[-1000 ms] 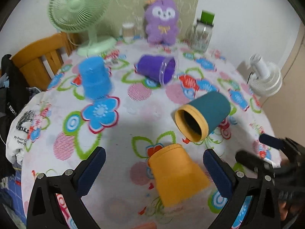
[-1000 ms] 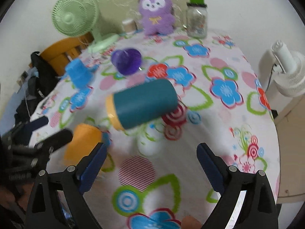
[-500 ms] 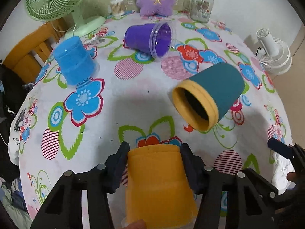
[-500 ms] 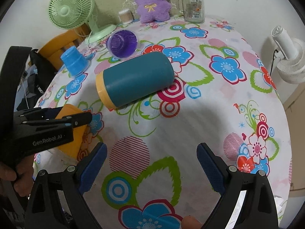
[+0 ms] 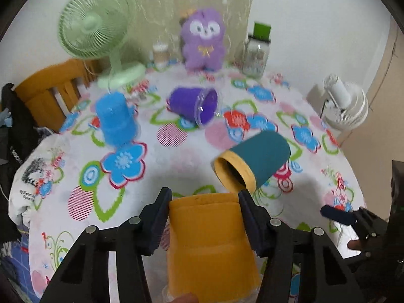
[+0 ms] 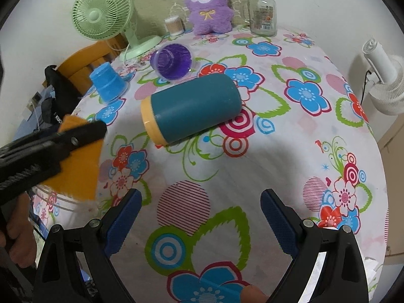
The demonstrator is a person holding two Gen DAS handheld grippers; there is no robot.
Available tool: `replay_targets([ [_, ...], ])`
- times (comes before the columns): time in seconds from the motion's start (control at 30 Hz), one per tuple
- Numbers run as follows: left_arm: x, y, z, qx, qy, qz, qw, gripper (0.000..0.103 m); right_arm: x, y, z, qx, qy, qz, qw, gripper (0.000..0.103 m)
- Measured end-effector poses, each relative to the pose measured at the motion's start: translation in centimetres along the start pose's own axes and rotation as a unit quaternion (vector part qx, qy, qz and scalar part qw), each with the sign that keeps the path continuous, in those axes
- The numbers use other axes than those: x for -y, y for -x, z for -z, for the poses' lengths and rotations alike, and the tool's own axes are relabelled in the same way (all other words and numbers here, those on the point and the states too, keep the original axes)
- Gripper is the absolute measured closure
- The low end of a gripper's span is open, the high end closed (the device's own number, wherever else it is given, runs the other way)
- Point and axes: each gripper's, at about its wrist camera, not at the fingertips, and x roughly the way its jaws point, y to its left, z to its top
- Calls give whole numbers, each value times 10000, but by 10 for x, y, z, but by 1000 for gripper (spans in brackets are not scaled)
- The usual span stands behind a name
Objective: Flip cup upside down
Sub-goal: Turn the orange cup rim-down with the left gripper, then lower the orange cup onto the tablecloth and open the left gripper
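Since the earlier frame the left gripper (image 5: 204,217), clamped on the orange cup (image 5: 209,242), has raised it off the tabletop (image 6: 277,151), closed end forward, so inversion and set-down remain, while the right gripper (image 6: 200,217) hovers spread and empty.

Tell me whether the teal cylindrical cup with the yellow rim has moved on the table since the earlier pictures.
No. The teal cylindrical cup lies on its side over the same red-and-white spiral print, its yellow rim pointing left.
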Motion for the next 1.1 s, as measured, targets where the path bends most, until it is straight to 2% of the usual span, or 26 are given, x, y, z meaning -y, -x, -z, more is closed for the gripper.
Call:
replay_targets([
  [0.07,-3,6,4,206,86,-58,9997,47,-4,1,1,10,43,-23,10000,7],
  [0.37,-18,12,24,675,582,-46,9960,46,-12,-2,4,1,136,-88,9999,7],
  [0.6,-15,0,20,365,427,-87,9984,45,-15,-3,5,-28,197,-55,9998,7],
  [0.67,-18,-3,19,214,418,-4,9989,39,-14,-3,4,-20,173,-38,9998,7],
  [0.77,-21,-3,17,141,456,60,9988,38,-13,-4,4,-27,165,-20,9999,7],
  [1.1,-19,11,18,317,405,98,9986,20,-18,-4,3,-43,233,-14,9997,7],
])
